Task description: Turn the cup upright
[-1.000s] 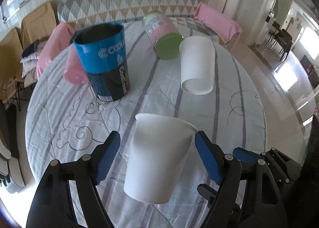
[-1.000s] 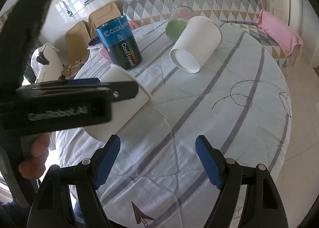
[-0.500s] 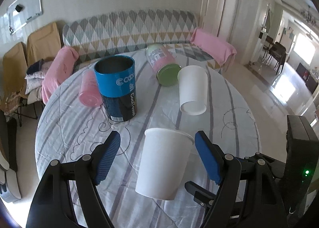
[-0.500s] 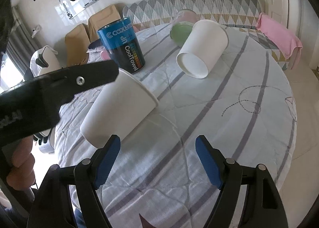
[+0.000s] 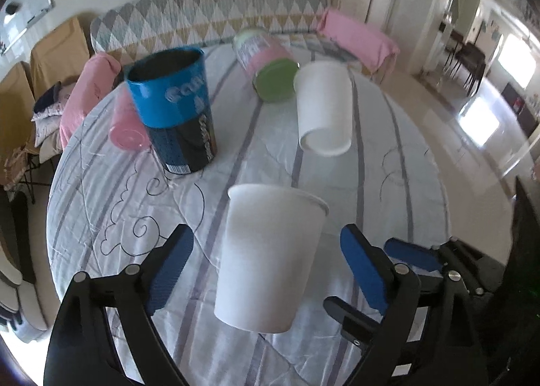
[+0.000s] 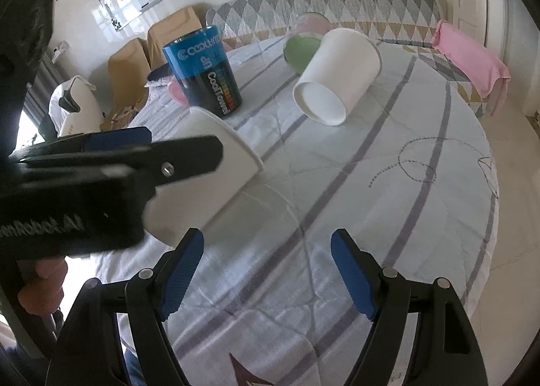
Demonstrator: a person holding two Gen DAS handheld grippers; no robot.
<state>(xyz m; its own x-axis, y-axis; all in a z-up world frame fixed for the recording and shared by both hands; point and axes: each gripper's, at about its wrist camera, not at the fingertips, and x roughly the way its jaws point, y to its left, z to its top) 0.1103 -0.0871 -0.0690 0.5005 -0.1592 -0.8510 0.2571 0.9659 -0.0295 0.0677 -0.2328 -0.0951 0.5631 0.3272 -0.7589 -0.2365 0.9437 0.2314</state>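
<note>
A white paper cup point(image 5: 266, 257) stands upright on the table, mouth up, between the blue pads of my left gripper point(image 5: 266, 271). The pads stand apart from the cup's sides, so the gripper is open. In the right wrist view the same cup point(image 6: 209, 176) shows partly behind the left gripper's black body. A second white paper cup point(image 5: 324, 109) lies on its side farther back; it also shows in the right wrist view point(image 6: 337, 75). My right gripper point(image 6: 266, 271) is open and empty above the cloth, to the right of the near cup.
A tall blue and black canister point(image 5: 175, 109) stands upright at the back left. A pink cup point(image 5: 126, 122) lies behind it. A pink jar with a green lid point(image 5: 270, 68) lies on its side. The round table point(image 5: 388, 183) has a striped cloth. A sofa point(image 5: 209, 14) runs behind.
The left wrist view dropped lower and closer to the near cup, which stays upright between the open pads. The left gripper's body again covers more of the cup in the right wrist view.
</note>
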